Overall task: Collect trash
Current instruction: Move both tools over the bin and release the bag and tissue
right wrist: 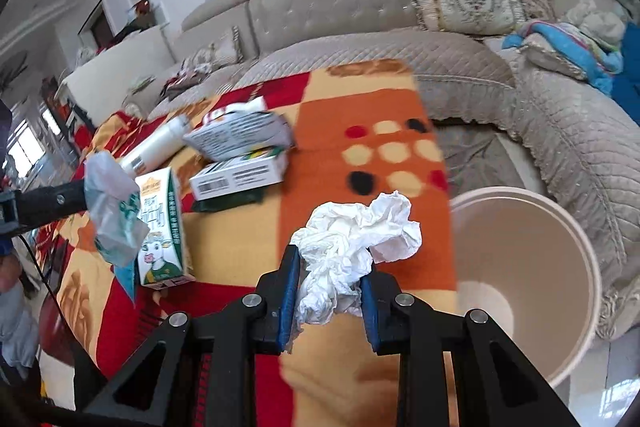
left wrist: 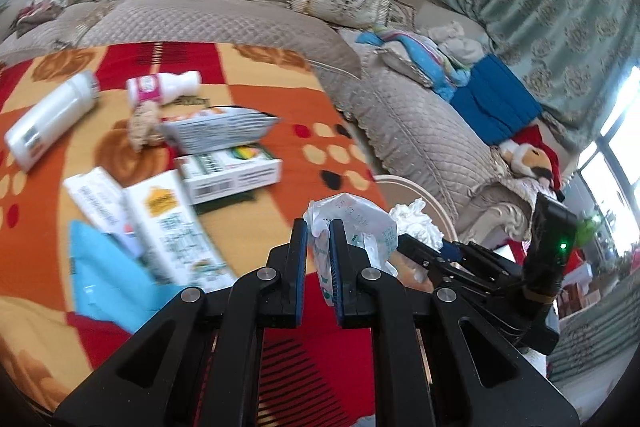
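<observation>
My left gripper (left wrist: 319, 229) is shut on a crumpled clear plastic wrapper (left wrist: 356, 223) with green print, held above the table's right edge. From the right wrist view the same wrapper (right wrist: 114, 211) hangs at the left, in the left gripper's fingers. My right gripper (right wrist: 330, 267) is shut on a crumpled white tissue (right wrist: 356, 239), just left of the white trash bin (right wrist: 560, 227). In the left wrist view that tissue (left wrist: 416, 223) and the right gripper (left wrist: 424, 251) show at the right. The bin's rim (left wrist: 404, 183) peeks out behind the wrapper.
On the orange, red and yellow tablecloth (right wrist: 360, 107) lie a milk carton (right wrist: 162, 227), white boxes (right wrist: 240, 175), a white bottle (left wrist: 52, 115), a small pink-labelled bottle (left wrist: 164, 85) and a blue packet (left wrist: 104, 279). A grey quilted sofa (right wrist: 560, 131) wraps behind table and bin.
</observation>
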Action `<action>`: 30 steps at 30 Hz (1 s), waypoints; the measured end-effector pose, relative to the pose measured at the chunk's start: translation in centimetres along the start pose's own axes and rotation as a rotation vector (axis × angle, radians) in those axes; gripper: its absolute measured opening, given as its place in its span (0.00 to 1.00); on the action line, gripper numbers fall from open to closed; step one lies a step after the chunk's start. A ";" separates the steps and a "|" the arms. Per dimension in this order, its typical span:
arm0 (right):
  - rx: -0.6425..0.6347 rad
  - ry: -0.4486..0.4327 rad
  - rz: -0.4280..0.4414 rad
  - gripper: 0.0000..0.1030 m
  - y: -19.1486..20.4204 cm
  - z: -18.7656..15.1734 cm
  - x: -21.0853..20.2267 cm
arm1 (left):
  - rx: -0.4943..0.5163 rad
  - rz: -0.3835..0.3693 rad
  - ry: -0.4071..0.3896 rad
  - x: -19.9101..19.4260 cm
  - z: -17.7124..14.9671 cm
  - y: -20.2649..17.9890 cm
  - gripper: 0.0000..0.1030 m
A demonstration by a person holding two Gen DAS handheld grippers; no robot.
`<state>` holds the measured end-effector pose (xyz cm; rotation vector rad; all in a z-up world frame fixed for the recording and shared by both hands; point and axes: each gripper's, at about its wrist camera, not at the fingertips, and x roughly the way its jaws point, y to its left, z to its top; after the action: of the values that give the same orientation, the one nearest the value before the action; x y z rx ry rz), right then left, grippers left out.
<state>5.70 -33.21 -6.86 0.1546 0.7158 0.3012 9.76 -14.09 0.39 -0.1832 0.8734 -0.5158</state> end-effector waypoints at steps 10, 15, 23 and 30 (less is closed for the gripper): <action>0.078 -0.034 -0.102 0.26 -6.6 -0.5 -3.6 | 0.079 -0.040 0.049 5.0 0.5 -6.6 0.08; 0.121 -0.029 -0.132 0.26 -9.3 -1.1 -4.4 | 0.098 -0.052 0.071 7.5 0.6 -8.9 0.08; 0.159 -0.003 -0.161 0.26 -12.3 -2.0 -3.9 | 0.115 -0.052 0.105 11.0 0.7 -11.1 0.08; 0.200 0.030 -0.171 0.26 -14.5 -2.9 -2.5 | 0.099 -0.051 0.141 13.9 0.7 -11.5 0.08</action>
<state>5.21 -47.65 -10.97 0.2780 0.7834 0.0684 13.53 -30.97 -4.54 -0.0795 0.9800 -0.6241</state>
